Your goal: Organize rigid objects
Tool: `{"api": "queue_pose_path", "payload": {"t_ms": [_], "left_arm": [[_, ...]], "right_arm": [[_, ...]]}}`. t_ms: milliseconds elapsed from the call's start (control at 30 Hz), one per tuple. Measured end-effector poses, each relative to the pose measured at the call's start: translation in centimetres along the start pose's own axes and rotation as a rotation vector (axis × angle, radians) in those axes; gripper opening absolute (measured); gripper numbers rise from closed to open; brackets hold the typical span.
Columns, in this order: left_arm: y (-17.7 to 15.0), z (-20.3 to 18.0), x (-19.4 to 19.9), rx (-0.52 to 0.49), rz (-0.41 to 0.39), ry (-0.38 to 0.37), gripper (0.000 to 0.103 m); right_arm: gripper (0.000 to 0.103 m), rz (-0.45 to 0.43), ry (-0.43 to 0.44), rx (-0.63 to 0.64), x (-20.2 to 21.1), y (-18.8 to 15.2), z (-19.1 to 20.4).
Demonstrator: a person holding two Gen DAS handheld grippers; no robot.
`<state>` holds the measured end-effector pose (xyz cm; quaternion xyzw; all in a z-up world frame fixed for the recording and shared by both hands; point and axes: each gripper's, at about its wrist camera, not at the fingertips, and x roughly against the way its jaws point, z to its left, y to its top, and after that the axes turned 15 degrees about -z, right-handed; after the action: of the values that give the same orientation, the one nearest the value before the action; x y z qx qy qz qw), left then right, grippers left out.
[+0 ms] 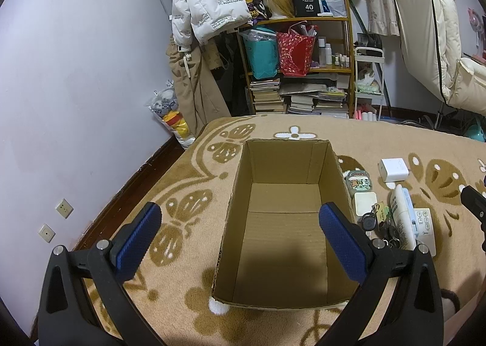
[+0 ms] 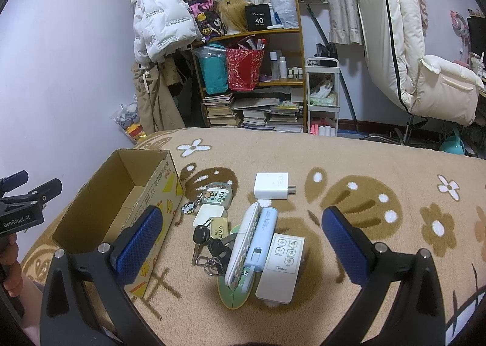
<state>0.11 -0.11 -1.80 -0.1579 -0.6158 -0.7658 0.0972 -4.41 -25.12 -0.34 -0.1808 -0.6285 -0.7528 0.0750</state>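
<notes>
An empty cardboard box (image 1: 285, 224) (image 2: 121, 194) stands open on the patterned blanket. My left gripper (image 1: 240, 218) is open above it, with nothing between its blue pads. Right of the box lies a cluster of small items: a white charger (image 2: 272, 185) (image 1: 394, 170), a cartoon earbud case (image 2: 219, 193), a small white box (image 2: 210, 214), a bunch of keys (image 2: 209, 247), a white remote (image 2: 281, 267), a pale blue tube (image 2: 262, 233) and a slim white remote (image 2: 241, 244). My right gripper (image 2: 241, 233) is open above this cluster and holds nothing.
The blanket (image 2: 364, 164) covers a bed. A green card (image 2: 232, 294) lies under the remotes. Behind the bed stand a cluttered shelf (image 2: 252, 79), a white cart (image 2: 323, 97), hanging coats (image 2: 161, 21) and a cream chair (image 2: 419, 51). The other gripper's handle (image 2: 21, 203) shows at left.
</notes>
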Motion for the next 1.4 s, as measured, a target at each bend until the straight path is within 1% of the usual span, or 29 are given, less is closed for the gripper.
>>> {"api": "queue_pose_path", "payload": {"t_ms": [700,833,933,1133,1400], "left_arm": [[0.0,-0.3,0.1,-0.005,0.003,0.006,0.103],[-0.6,-0.1,-0.6,-0.007,0.028,0.022,0.103],[-0.9,0.4,-1.5,0.009,0.065,0.032,0.103],[-0.1,1.2,-3.3,0.022,0.117,0.061,0.103],[0.2,1.0,-6.0,-0.046,0.194,0.110,0.103]], "right_arm": [[0.103,0.008,0.007,-0.008,-0.5,-0.1,-0.2],[0.103,0.035,0.015,-0.028,-1.1,-0.3,-0.4],[0.103,0.055,0.018,-0.020,-2.1,-0.5,-0.3],[0.103,0.105,0.035,-0.003,-4.4,-1.0,0.3],[0.103,0.181,0.063,0.013,-6.7,-1.8,0.8]]}}
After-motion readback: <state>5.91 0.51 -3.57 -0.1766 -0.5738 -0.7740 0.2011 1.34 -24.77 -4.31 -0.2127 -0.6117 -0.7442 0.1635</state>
